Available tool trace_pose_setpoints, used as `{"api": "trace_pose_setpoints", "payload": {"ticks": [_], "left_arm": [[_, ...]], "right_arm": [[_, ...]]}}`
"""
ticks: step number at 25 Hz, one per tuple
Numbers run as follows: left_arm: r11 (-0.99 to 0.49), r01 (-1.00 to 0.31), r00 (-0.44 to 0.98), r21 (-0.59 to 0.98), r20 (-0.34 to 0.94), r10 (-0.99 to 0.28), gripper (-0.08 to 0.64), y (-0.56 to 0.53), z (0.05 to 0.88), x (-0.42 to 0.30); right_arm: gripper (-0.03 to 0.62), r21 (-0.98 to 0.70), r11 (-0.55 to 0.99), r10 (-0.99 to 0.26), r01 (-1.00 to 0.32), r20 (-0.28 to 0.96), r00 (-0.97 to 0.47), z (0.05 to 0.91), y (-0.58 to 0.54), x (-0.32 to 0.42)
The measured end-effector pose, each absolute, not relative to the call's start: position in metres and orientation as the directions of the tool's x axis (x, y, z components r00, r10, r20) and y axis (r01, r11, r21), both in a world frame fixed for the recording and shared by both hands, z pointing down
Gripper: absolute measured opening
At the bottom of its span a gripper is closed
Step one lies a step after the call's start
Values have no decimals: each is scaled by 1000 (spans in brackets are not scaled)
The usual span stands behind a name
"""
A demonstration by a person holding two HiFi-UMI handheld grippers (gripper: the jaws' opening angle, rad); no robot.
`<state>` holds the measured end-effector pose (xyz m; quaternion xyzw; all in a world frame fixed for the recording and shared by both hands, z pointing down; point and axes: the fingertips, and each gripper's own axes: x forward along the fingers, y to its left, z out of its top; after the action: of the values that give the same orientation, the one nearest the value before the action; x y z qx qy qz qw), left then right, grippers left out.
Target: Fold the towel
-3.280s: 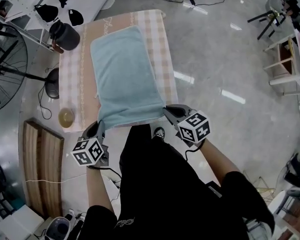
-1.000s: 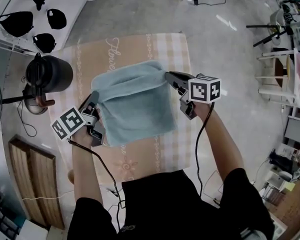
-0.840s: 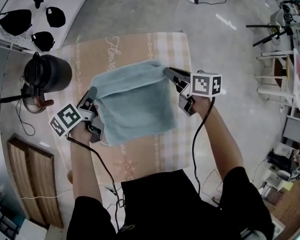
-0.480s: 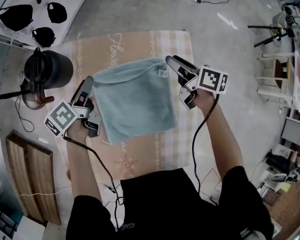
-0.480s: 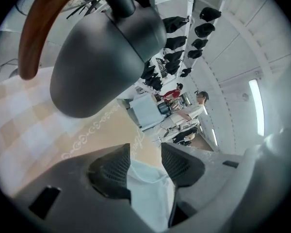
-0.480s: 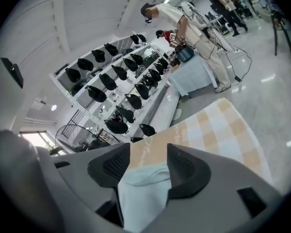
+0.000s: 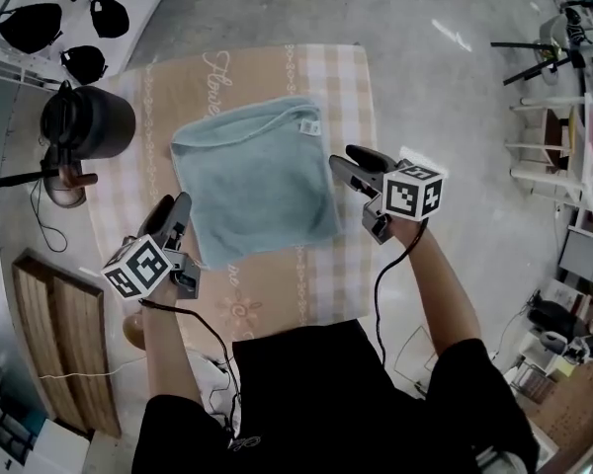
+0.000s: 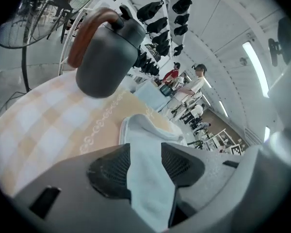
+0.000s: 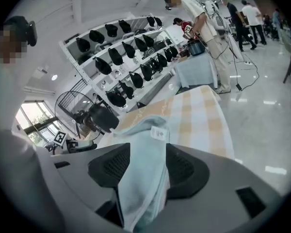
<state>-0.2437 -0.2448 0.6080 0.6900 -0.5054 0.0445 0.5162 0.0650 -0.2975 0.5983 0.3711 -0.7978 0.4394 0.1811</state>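
A light blue towel (image 7: 252,171) lies folded in half on the checked tablecloth (image 7: 321,77), its white label (image 7: 309,126) at the far right corner. Both grippers' jaws have just been opening. My left gripper (image 7: 181,205) stands open at the towel's left edge, close to its near corner. My right gripper (image 7: 339,161) stands open beside the right edge. In the left gripper view, the towel (image 8: 145,178) shows through the gap between the pads. The right gripper view shows the same: towel (image 9: 145,169) and label (image 9: 158,134) in the gap.
A dark grey kettle (image 7: 87,121) with a brown handle stands at the table's far left corner; it looms in the left gripper view (image 8: 106,57). A wooden bench (image 7: 64,334) stands on the floor to the left. Shelves with black headsets (image 9: 121,62) and people stand beyond the table.
Both grippers carried the towel's near corners to the far edge, folding it in half. They let go, and both pulled back toward me along the towel's sides.
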Motion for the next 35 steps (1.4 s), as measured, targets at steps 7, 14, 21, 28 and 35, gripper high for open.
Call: {"api": "trace_pose_setpoints", "payload": {"ticks": [7,14,21,28,35], "left_arm": [[-12,-815,471,579,650,-596,181,-171,623,-227],[-155,-864,480,479,690,-542,182,-117,630,-209],[-165,-885,447,435,698,-559,217,-90,635,-205],[-200,-881,466,429,710,-529,230,-80,651,-199],[-241,-890,455,387,738,-498,229,-71,667,-186]], "right_arm": [[215,-505,441,-342,-742,670,-659,619,-205,77],[215,-462,567,-261,-682,685,-680,631,-144,75],[215,-434,628,-215,-646,701,-680,646,-113,79],[215,-334,715,-221,-614,725,-652,654,-109,72],[137,-246,736,-275,-630,742,-611,660,-116,65]]}}
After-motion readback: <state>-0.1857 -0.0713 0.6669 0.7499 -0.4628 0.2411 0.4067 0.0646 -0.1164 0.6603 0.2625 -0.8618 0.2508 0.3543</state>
